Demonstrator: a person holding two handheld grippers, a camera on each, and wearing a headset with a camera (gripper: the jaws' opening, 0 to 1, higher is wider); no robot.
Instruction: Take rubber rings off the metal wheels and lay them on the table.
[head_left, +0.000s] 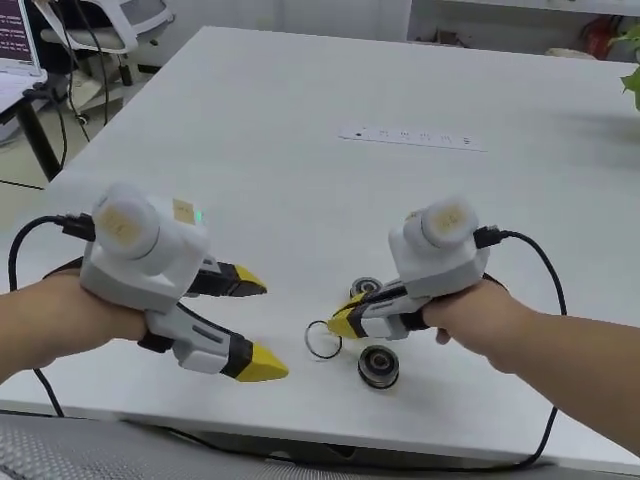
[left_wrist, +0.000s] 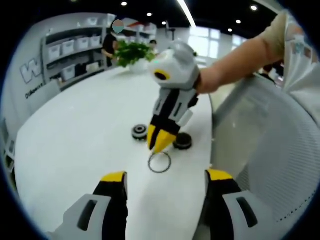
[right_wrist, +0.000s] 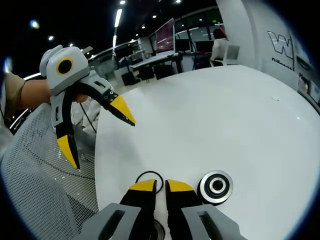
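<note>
My right gripper (head_left: 338, 322) has its jaws pressed almost together with nothing between them. Its tips are right by a loose rubber ring (head_left: 322, 340), which lies flat on the table (head_left: 300, 150) in the lower centre of the head view. One metal wheel (head_left: 379, 366) sits just right of the ring, and a second wheel (head_left: 366, 288) sits just above the gripper. My left gripper (head_left: 258, 322), at lower left, gapes wide and empty.

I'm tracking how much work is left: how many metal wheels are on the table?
2. The near wheel lies on the person's side of the right gripper; the far wheel sits just beyond that gripper, partly hidden by it.
</note>
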